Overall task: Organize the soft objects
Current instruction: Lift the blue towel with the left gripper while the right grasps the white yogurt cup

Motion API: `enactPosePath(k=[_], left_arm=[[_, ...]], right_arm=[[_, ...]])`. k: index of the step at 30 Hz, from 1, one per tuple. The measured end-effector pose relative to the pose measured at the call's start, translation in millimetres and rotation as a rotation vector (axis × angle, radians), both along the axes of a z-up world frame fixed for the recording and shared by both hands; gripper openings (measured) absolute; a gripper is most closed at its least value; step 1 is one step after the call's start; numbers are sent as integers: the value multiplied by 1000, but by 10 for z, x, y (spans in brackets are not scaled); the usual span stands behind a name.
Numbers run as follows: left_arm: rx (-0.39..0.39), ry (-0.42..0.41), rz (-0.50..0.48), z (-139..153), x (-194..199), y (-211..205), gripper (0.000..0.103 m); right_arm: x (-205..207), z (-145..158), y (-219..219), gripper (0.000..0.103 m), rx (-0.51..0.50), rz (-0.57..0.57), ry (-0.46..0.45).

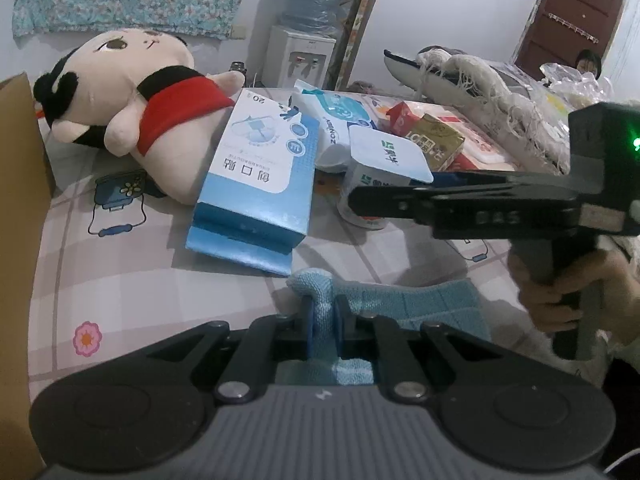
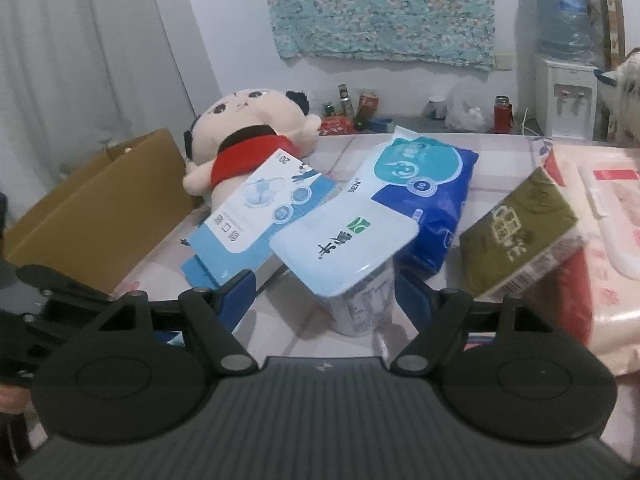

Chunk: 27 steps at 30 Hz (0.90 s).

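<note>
Only the left wrist view shows the light blue towel (image 1: 362, 300); the right wrist view does not show it, but only that view shows the white curtain (image 2: 80, 60) at far left. The left gripper (image 1: 323, 320) is closed on a bunched fold of the towel, and the rest of the cloth lies flat to the right of its fingers. Beyond these tongs, from left to right, are the cardboard box (image 1: 20, 152), the plush doll (image 1: 152, 100) lying on its back, the blue and white carton (image 1: 260, 176) leaning on the doll, and the yogurt cup (image 1: 380, 172). The right gripper (image 2: 326, 292) stands wide open, one finger on each side of the yogurt cup, and its pads do not press it. To the right of this cup are the blue wipes pack (image 2: 428, 192) and the olive tissue pack (image 2: 520, 232). All rests on a checked tablecloth (image 1: 140, 280); a floral cloth (image 2: 384, 8) hangs on the wall, and a water dispenser (image 2: 564, 96) stands at right.
</note>
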<state>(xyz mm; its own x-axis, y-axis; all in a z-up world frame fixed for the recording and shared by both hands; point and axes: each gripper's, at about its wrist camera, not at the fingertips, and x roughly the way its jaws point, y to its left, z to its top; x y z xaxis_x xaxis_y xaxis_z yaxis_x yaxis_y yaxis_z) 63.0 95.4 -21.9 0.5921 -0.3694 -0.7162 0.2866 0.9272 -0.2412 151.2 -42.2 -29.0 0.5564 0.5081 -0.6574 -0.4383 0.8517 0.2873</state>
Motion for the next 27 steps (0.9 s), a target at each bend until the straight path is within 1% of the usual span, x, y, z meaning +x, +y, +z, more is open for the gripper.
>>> enactPosePath(k=[1,3,6,7,12,13,14,15,16,19,22,24,25,27], left_arm=[[-7,2,-1,-2,2,12,12],[-18,7,1,-9,7,35,14],[-15,3,6,-8,7,54,21],[-11,-1,13,-3,6,57,23],[-19,2,14,-2,7,56,24],[-21,5,11,-8,10,53,28],[-23,3,10,-10,9,49,32],[-25,1,7,-10,7,42,33],[-26,-3,5,-10,6,31,34],[-25,-13,-1,-17,-6,-19,38],[-8,-32,-7,-24,-16,-85,37],[-13,-42,-1,-41,-22,-126,27],[-6,-50,2,-53,-32,-153,19],[12,-69,9,-60,-47,-194,17]], right_arm=[[9,-19,13,76,-5,-5,-6],[-2,-38,7,73,18,-25,-37],[4,-68,13,74,48,-45,-50],[17,-73,13,74,56,-47,-48],[100,-156,33,74,70,-75,1],[111,-175,39,73,65,-79,13],[116,-186,40,71,64,-85,21],[112,-189,39,64,64,-94,19],[120,-194,31,60,65,-105,22],[114,-214,0,60,89,-104,32],[99,-213,31,59,76,-108,25],[78,-199,43,59,66,-110,20],[66,-196,50,59,63,-108,19],[51,-194,59,59,67,-104,21]])
